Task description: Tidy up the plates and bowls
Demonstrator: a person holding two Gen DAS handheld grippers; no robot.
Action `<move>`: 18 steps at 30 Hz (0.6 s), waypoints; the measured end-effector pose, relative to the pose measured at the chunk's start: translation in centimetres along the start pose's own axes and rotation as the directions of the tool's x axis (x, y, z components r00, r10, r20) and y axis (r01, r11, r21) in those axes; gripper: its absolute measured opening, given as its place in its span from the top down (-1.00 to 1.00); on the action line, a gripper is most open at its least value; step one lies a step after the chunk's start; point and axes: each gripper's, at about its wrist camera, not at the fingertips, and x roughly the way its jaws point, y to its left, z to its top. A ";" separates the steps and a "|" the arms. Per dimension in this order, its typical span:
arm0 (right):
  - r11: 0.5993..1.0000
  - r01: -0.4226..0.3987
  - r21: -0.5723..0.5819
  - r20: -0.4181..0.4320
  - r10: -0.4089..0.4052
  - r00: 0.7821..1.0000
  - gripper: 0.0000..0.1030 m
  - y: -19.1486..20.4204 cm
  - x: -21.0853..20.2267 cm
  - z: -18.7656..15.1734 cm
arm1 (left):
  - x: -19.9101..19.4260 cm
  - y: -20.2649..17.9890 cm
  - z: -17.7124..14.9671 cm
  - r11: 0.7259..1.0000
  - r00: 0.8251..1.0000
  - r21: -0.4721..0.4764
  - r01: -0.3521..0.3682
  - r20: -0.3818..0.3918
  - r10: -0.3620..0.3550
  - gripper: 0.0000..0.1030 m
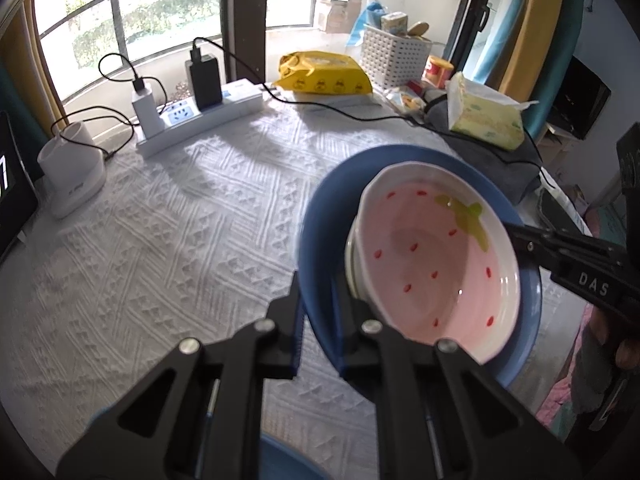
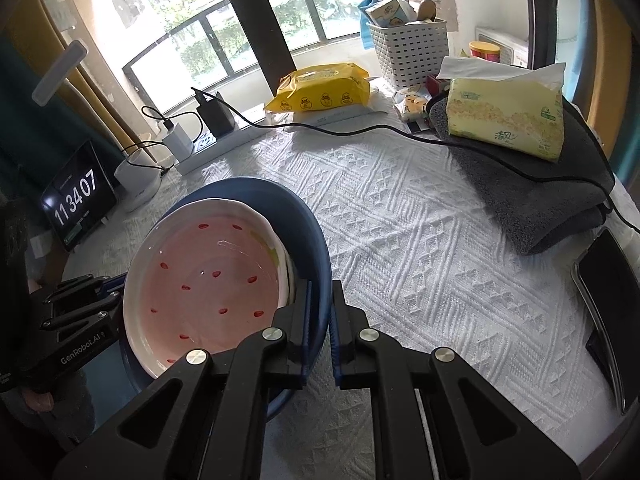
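While both cameras look down at the white cloth (image 1: 168, 216), I have the blue plate (image 1: 316, 216) pinched from two sides. My left gripper (image 1: 318, 332) is closed on its near rim, the pads pressed against the blue edge, and my right gripper (image 2: 322, 320) is clamped on the opposite rim in the same way. On the plate sits the pink bowl (image 1: 432, 264) with red specks and a green leaf mark. Under that bowl I see a pale rim (image 1: 352, 256) of something stacked beneath it, but I cannot tell what it is. The plate's base is hidden by my own fingers in both views, so I cannot tell whether it rests on the cloth or hangs above it. In the left view the right gripper (image 1: 520, 236) reaches in from the right edge, its tip lost behind the bowl. A second blue shape (image 1: 288, 460) at the bottom of the left view is cut off by the frame. Well apart from the plate lie the tissue pack (image 2: 508, 116) on a grey towel (image 2: 536, 200), a yellow pack (image 2: 320, 88), a basket (image 2: 408, 48) and a clock (image 2: 78, 200); a dark object (image 2: 604, 280) at the right edge is cropped.
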 end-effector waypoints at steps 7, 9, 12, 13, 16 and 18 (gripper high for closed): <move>1.000 0.025 -0.007 0.014 -0.025 1.000 0.80 0.2 -0.8 -0.2 | -0.2 -0.3 -0.2 1.000 1.000 0.002 0.016 -0.002 -0.016 0.80; 1.000 0.025 -0.005 0.018 -0.025 1.000 0.80 0.1 -1.1 -0.2 | -0.4 -0.4 -0.1 1.000 1.000 0.003 0.021 0.003 -0.021 0.80; 1.000 0.025 -0.001 0.020 -0.025 0.999 0.80 0.1 -1.3 -0.2 | -0.8 -0.3 -0.2 1.000 1.000 -0.001 0.026 0.010 -0.026 0.80; 1.000 0.025 -0.001 0.020 -0.025 0.999 0.80 0.1 -1.4 -0.2 | -0.8 -0.3 -0.2 1.000 1.000 -0.002 0.027 0.012 -0.027 0.80; 1.000 0.023 -0.001 0.021 -0.023 1.000 0.80 0.3 -1.6 -0.3 | -1.0 0.0 -0.5 1.000 1.000 -0.004 0.028 0.009 -0.028 0.80; 1.000 0.024 -0.004 0.016 -0.024 1.000 0.80 0.6 -1.6 -0.4 | -1.0 0.1 -0.8 1.000 1.000 -0.006 0.025 0.005 -0.025 0.80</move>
